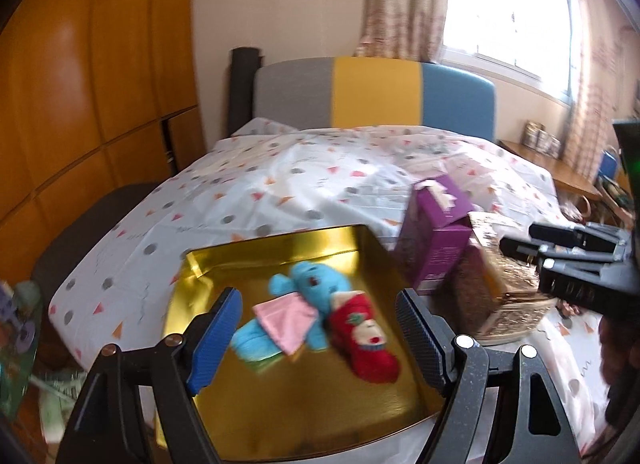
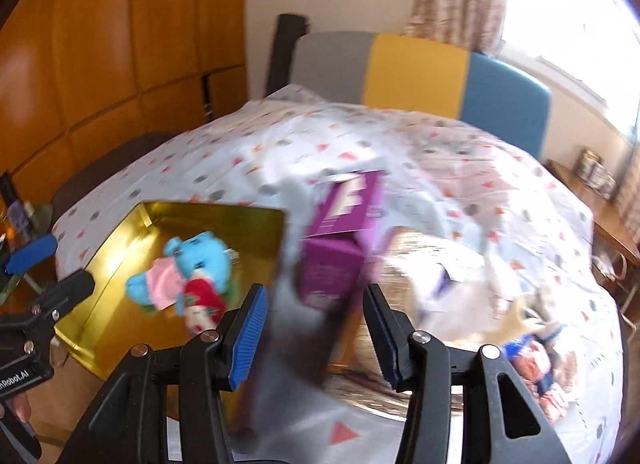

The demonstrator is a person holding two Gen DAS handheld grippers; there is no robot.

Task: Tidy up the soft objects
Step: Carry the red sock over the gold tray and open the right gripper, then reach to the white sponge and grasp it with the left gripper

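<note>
Jaws of my left gripper (image 1: 318, 338) and right gripper (image 2: 314, 334) gape, both empty. Blue plush (image 1: 304, 296) and red stocking toy (image 1: 362, 338) lie in gold tray (image 1: 280, 242) on bed's near edge. Next: fetch remaining toy (image 2: 536, 348) at bed's right corner.

— Gold tray (image 1: 276, 248), and the toys were loud: a blue elephant (image 1: 316, 284), a red sock (image 1: 360, 340)!
— Purple box (image 1: 436, 248) too; white sheet (image 1: 280, 183) carried grey dots, orange triangles.

2 plush toys (image 1: 320, 304) in 1 gold tin (image 1: 280, 260); 2 purple boxes (image 1: 436, 240).
</note>
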